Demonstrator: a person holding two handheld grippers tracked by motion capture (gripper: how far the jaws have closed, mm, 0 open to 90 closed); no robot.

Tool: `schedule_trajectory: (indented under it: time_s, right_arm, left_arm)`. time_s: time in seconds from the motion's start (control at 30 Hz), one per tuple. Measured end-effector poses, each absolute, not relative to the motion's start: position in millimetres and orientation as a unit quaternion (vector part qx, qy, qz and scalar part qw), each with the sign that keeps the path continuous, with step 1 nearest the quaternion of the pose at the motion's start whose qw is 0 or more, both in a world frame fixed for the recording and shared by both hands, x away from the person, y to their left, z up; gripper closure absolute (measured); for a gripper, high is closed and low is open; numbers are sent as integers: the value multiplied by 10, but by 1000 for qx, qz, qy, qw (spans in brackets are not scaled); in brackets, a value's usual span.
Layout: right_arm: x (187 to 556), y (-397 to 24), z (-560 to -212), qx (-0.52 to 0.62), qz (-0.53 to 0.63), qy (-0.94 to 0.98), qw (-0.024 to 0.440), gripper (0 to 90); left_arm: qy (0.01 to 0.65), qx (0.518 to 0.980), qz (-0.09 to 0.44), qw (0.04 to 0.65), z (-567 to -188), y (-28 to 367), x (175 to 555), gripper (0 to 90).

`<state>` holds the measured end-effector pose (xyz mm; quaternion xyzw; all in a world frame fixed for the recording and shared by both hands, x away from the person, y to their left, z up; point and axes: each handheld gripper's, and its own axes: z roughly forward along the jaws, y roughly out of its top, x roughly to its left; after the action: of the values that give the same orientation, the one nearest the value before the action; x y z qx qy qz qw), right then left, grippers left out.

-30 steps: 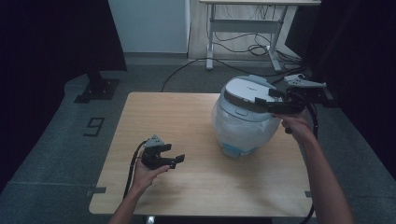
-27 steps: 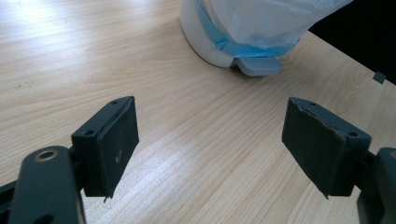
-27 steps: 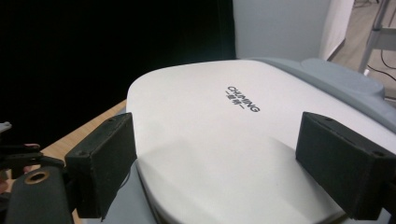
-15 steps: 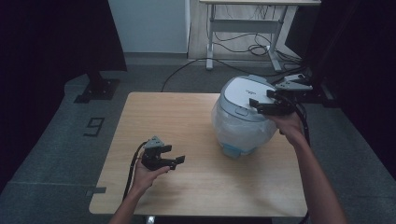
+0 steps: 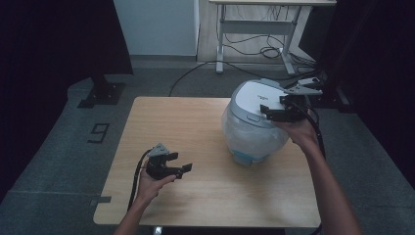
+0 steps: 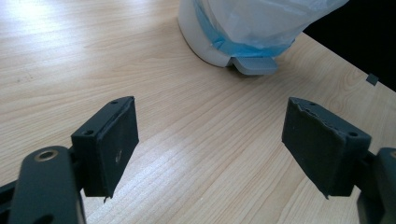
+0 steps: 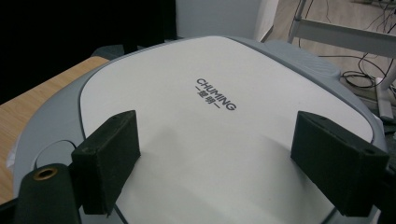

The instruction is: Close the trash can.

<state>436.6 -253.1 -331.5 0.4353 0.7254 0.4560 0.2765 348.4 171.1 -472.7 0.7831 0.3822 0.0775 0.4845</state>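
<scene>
A white pedal bin (image 5: 252,129) with a grey-rimmed white lid (image 5: 252,98) and a clear plastic liner stands on the right half of the wooden table (image 5: 191,122). My right gripper (image 5: 266,110) hovers open just over the lid's right side, its jaws pointing left; the right gripper view looks across the lid (image 7: 210,116), printed CHUMING, between the spread jaws of the gripper (image 7: 215,163). My left gripper (image 5: 185,169) rests low near the table's front left, open and empty. In the left gripper view the open gripper (image 6: 210,140) faces the bin's base and grey pedal (image 6: 254,65).
The table's left and front parts are bare wood. Behind the table stands a white desk frame (image 5: 254,29) with cables on the floor. A black stand base (image 5: 100,93) and a floor mark "9" (image 5: 99,132) lie at the left. Dark curtains flank both sides.
My right gripper has shifted left from the bin's right edge to above the lid. The left gripper has stayed in place.
</scene>
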Motion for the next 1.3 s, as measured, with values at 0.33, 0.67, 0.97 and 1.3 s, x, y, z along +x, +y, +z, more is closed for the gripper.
schedule_trajectory:
  time_s: [0.33, 0.67, 0.97, 1.3]
  right_arm:
    - [4194, -2665, -3289, 420, 480, 711, 295, 180]
    - [3671, -2896, -3294, 390, 529, 691, 301, 189]
    - [3207, -3168, -3569, 384, 552, 679, 296, 192]
    - [2962, -3412, -4345, 415, 534, 685, 271, 192]
  left_arm:
    - [382, 782, 76, 486, -4736, 1719, 3482, 184]
    - [384, 784, 76, 482, -4770, 1711, 3471, 184]
    - [385, 785, 83, 478, -4791, 1723, 3459, 184]
    - [388, 787, 90, 472, -4853, 1752, 3463, 185]
